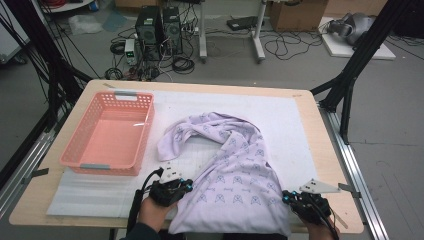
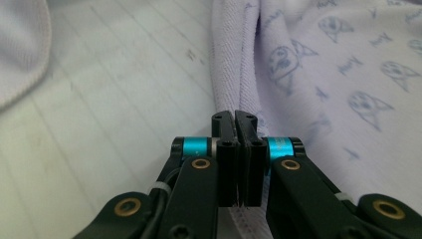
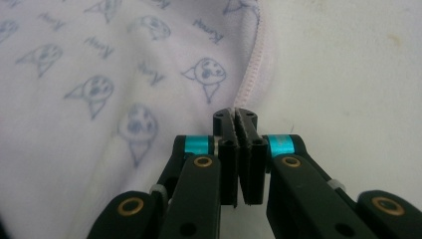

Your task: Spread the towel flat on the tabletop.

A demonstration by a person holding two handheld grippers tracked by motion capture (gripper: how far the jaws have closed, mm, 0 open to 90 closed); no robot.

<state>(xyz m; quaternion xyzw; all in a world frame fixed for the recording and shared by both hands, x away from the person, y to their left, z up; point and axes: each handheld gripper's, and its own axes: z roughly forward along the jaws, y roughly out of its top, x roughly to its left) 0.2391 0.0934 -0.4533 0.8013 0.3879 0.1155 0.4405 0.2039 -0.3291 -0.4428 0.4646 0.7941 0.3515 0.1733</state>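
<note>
I hold both hems: left tongs (image 2: 234, 119) and right tongs (image 3: 236, 115) clamped on garment (image 1: 235, 170); I should lift evenly, keeping it taut

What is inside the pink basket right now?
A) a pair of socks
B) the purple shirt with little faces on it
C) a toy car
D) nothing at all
D: in the high view the pink basket shows only its bare bottom, while the pale purple garment lies spread on the white mat beside it, its near edge pinched by the left gripper and the right gripper.
</note>
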